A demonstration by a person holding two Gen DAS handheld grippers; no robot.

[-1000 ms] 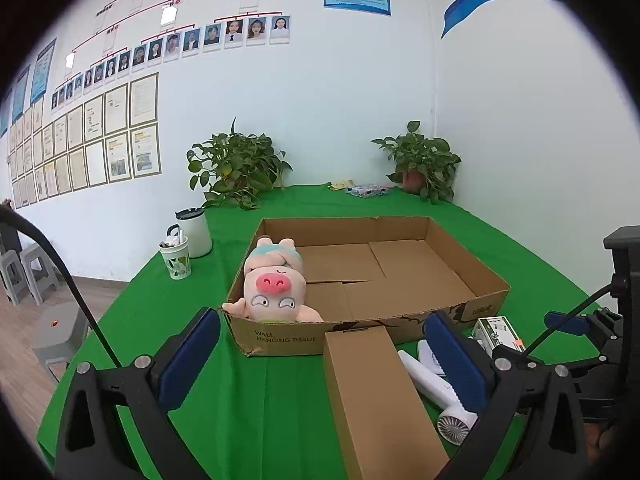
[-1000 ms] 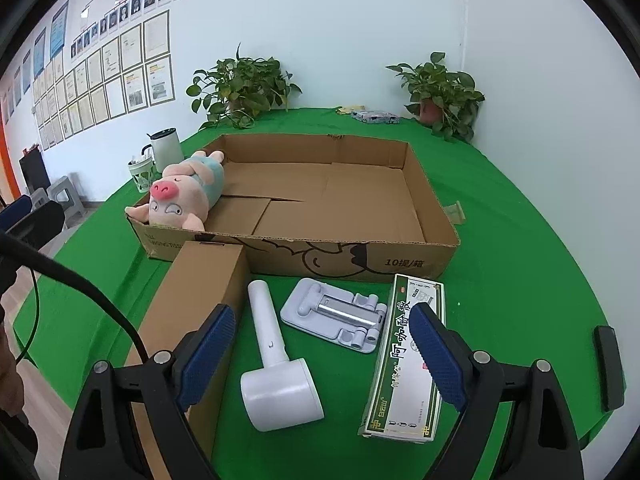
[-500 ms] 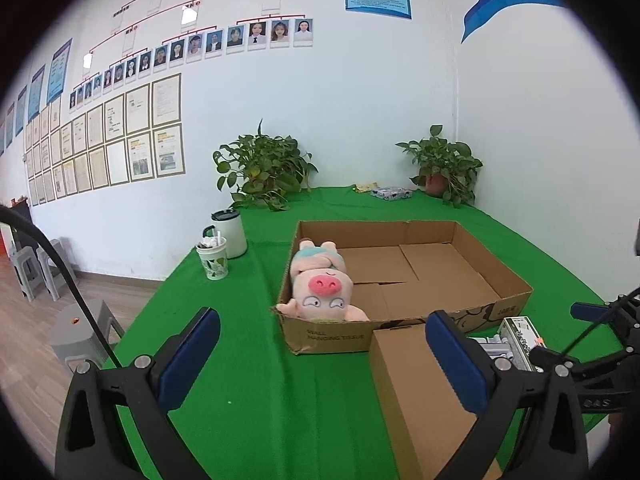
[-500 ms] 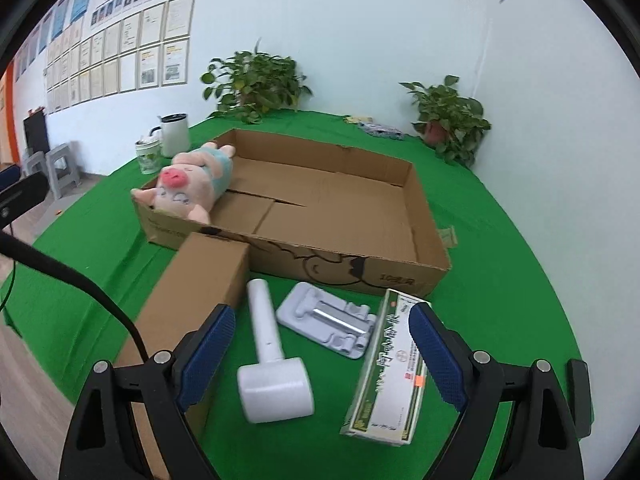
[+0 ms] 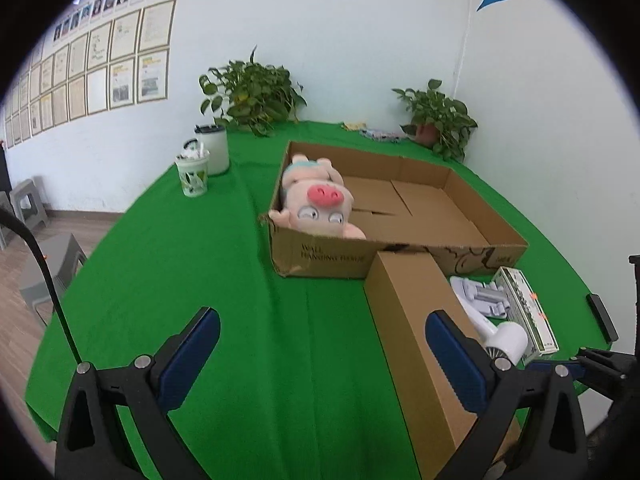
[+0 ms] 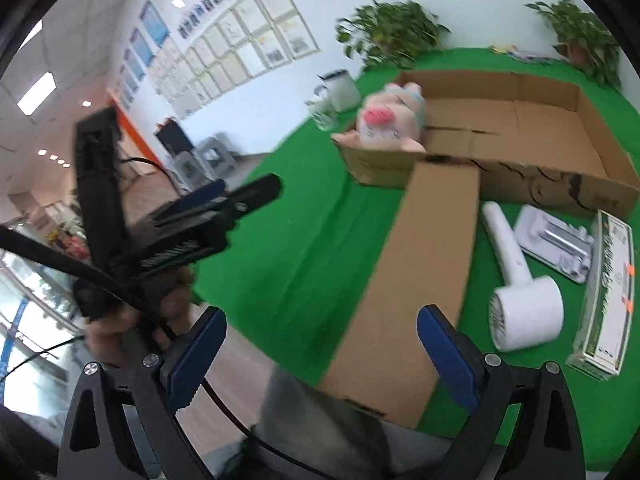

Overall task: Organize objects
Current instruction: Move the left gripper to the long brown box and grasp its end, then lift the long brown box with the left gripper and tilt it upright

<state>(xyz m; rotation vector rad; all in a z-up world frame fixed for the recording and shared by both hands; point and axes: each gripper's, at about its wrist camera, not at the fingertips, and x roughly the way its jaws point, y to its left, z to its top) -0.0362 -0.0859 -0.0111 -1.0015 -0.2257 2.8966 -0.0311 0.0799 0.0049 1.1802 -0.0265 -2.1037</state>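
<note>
Cardboard, plain brown: a long closed box point(image 5: 416, 332) lies flat on the green tablecloth point(image 5: 208, 280), one short end touching the front wall of the open tray box point(image 5: 320, 256), the other reaching the table's near edge.

Left wrist view.
- Left gripper point(image 5: 320, 364): jaws wide apart, nothing between the pads; it hangs over bare cloth, with the right-hand pad in front of the long box's top face.
- Tray box: shallow, open, mostly empty. A pink plush pig point(image 5: 316, 204) lies in its near left corner, head over the rim.
- Right of the long box: a white handheld fan point(image 5: 504, 336), a pale folding stand point(image 5: 480, 294) and a green-printed carton point(image 5: 524, 312), close together on the cloth.
- Far left: a white jug point(image 5: 214, 150) and a patterned cup point(image 5: 194, 176). Two potted plants stand at the back.

Right wrist view (blurred).
- Right gripper point(image 6: 320, 356): jaws opening, empty; the long box's near end point(image 6: 384, 364) lies between and beyond the pads, untouched.
- Left gripper point(image 6: 216, 208) seen from the side, held in a hand point(image 6: 132, 320), apart from the box.
- Fan point(image 6: 520, 300), stand point(image 6: 554, 240) and carton point(image 6: 604, 300) lie right of the long box.

Handling notes, as judgement.
- Long box: stiff walls, smooth and somewhat slippery; weight unknown. It looks wide for one pair of pads; take it across the narrow width near the middle, or one gripper at each end. A hold at one end alone may let it swing.
- Pig: soft, light, forgiving.
- Fan: take by the handle.
</note>
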